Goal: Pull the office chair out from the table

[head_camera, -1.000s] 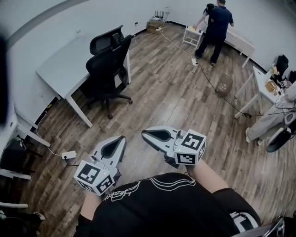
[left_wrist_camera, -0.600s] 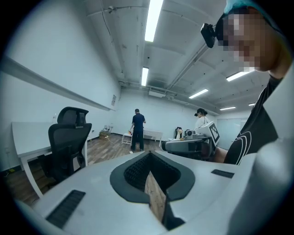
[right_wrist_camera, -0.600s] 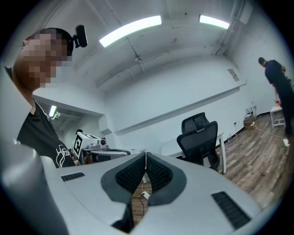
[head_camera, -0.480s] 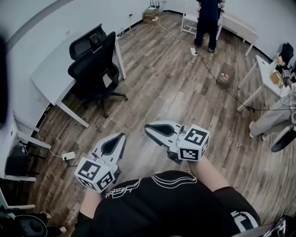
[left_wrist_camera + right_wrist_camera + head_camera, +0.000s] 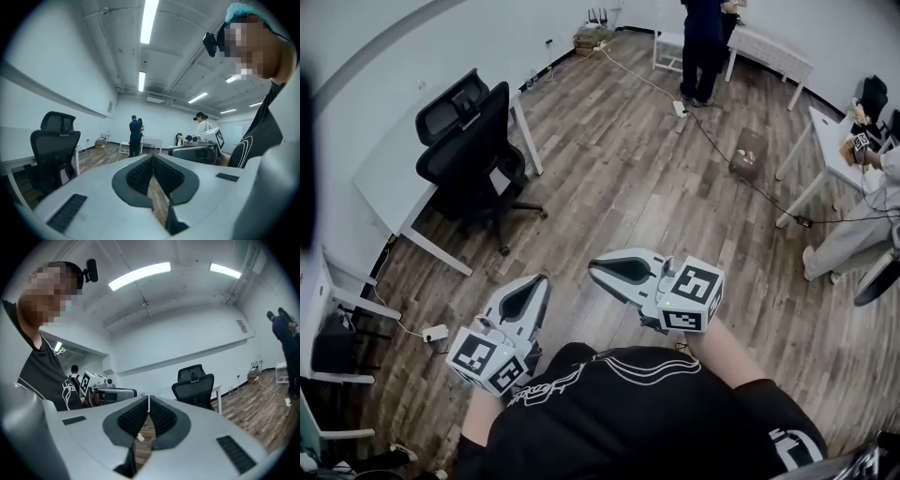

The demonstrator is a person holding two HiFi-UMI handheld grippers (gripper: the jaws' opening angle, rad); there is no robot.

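Task unstarted: office chair (image 5: 473, 141), upper left, sits against its table (image 5: 392, 183), well apart from my left gripper (image 5: 542, 280) and right gripper (image 5: 592, 268), both closed, empty.

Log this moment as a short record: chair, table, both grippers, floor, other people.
chair: black office chair, at the table's edge, not yet pulled out
table: white table by the left wall
left gripper: shut, empty, well short of the chair
right gripper: shut, empty, beside the left one
floor: wood, cable running across it, away from the chair
people: one person standing at the far end
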